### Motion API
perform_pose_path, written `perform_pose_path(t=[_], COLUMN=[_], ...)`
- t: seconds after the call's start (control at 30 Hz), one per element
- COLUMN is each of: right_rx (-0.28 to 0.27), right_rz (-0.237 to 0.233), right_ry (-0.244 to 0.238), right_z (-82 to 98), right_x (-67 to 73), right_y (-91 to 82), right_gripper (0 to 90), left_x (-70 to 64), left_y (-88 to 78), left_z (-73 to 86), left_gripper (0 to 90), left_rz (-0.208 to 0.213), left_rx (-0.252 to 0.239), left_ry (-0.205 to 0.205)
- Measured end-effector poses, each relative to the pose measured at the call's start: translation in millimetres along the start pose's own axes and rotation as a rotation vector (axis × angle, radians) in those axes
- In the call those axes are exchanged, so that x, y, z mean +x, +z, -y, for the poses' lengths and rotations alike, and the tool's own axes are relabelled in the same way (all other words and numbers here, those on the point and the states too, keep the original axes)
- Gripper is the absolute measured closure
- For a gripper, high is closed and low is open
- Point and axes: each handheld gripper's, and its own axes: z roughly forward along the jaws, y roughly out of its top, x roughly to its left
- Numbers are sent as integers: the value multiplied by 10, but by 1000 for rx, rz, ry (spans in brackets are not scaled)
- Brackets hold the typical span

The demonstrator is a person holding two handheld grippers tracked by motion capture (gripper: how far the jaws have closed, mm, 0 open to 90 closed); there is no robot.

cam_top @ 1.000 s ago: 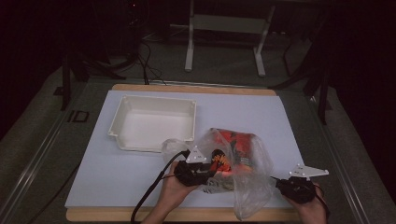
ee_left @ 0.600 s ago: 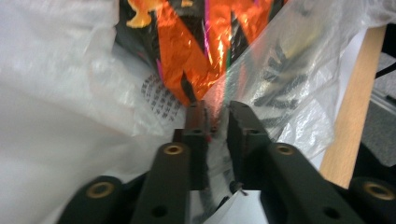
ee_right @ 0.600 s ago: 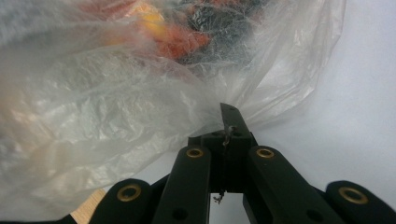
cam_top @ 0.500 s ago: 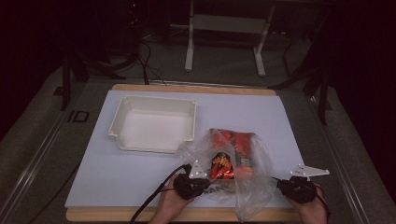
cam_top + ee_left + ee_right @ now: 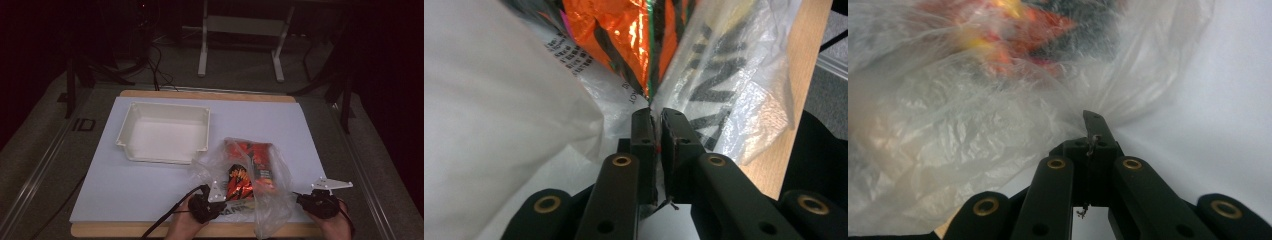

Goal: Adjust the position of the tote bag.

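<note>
Both tongs pinch the clear bag's near edge: left tongs (image 5: pixel 656 117) clamped on film by the orange snack pack (image 5: pixel 248 167), right tongs (image 5: pixel 1094 131) together on film. Likely opening it: pull apart evenly, gently. The bag (image 5: pixel 270 200) lies at the counter's (image 5: pixel 150 187) five o'clock, crinkly, thin.

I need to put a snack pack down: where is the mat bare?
Bare mat runs behind and right of the white tray, and in front of the tray on the left. It is crowded at the near edge, around the plastic bag and both claws.
</note>
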Motion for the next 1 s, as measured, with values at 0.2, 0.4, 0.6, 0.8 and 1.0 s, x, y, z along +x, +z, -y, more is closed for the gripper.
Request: perform_pose_path(t=[0.2,0.4,0.6,0.8,1.0], right_rx=[51,83,94,55,-7], right_rz=[18,27,23,49,50], right_ry=[21,29,22,14,-1], right_z=[66,92,77,60,45], right_x=[-56,-73,-57,-50,-28], right_y=[63,97,76,-88,-280], right_gripper=[899,898,670,565,542], left_x=[51,36,-10,25,91], left_y=[17,55,55,-2,-28], left_z=[-23,-75,-137,-147,-132], left_gripper=[713,629,687,799,845], left_rz=[-38,-61,-72,-74,-83], left_rx=[-11,-7,-45,-58,-64], left_ry=[-37,-28,1,2,-17])
